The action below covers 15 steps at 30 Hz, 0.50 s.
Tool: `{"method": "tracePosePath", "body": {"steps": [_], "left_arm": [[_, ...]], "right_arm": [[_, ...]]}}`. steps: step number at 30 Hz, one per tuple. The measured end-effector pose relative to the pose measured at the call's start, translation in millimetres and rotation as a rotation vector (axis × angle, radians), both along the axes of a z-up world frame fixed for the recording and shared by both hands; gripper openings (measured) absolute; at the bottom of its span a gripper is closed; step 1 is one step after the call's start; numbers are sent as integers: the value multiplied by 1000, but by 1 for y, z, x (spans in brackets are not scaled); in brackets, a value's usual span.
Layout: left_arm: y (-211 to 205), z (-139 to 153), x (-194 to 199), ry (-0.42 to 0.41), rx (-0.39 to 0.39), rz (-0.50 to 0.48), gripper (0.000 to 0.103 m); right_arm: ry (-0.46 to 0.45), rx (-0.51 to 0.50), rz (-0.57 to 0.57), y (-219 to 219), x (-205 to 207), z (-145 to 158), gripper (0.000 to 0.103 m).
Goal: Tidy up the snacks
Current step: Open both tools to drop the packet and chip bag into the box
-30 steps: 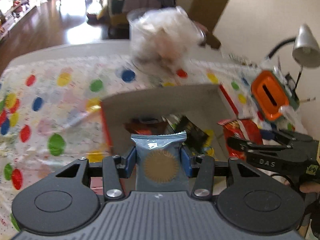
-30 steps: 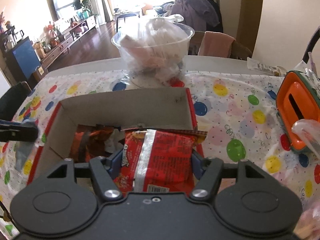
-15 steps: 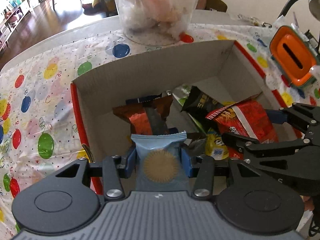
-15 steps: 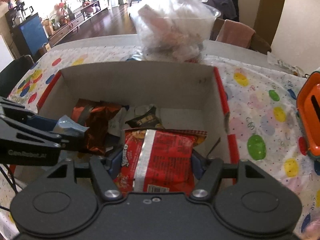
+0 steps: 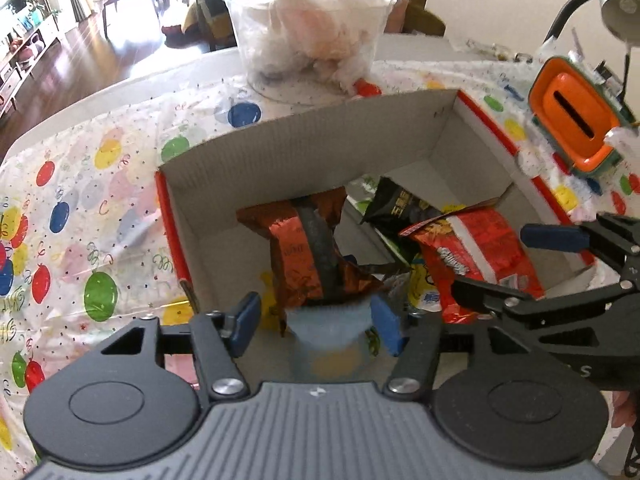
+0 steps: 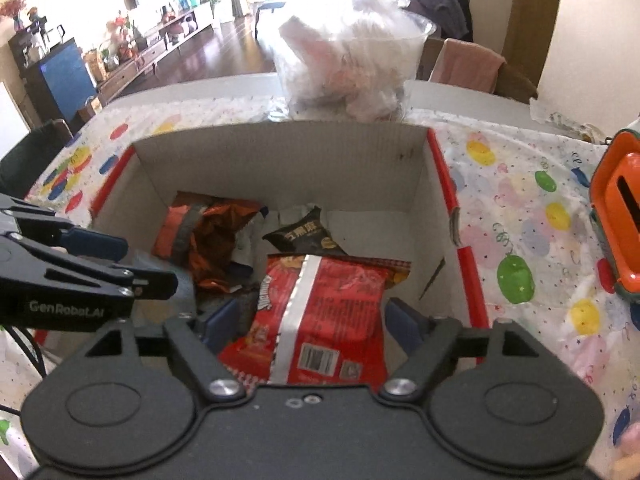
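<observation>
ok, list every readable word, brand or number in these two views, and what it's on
"GenRobot.AI": side of the left gripper, in the right wrist view.
"S": lone letter on the right gripper, in the left wrist view.
Red snack bag: logo and barcode digits too blurred.
Black packet: characters too small.
Brown packet: print unreadable.

Balloon-print tablecloth (image 5: 92, 184) over a table. Toward the far edge, clear plastic tub (image 5: 308, 36) stuffed with crumpled white bags. At right, orange slotted container (image 5: 568, 116) just beside a silver desk lamp (image 5: 620, 4). Beyond, pink cloth (image 6: 468, 64) draped on a chair, blue cabinet (image 6: 64, 76).
</observation>
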<state>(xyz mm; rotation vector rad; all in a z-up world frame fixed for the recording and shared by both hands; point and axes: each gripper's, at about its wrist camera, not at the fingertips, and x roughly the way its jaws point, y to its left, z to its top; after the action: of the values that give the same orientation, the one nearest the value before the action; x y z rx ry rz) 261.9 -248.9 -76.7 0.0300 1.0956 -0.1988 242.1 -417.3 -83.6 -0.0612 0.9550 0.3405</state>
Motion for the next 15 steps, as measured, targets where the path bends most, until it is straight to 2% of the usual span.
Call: {"method": "tracePosePath", "body": {"steps": [3, 8, 15], "left_arm": [[7, 9, -8, -20, -22, 1, 63], [21, 28, -26, -84, -62, 10, 72], [37, 54, -50, -175, -75, 5, 74]], "right_arm": [[-21, 20, -25, -4, -12, 10, 85], [-69, 67, -63, -6, -31, 33, 94], [-162, 93, -106, -2, -59, 63, 102]]}}
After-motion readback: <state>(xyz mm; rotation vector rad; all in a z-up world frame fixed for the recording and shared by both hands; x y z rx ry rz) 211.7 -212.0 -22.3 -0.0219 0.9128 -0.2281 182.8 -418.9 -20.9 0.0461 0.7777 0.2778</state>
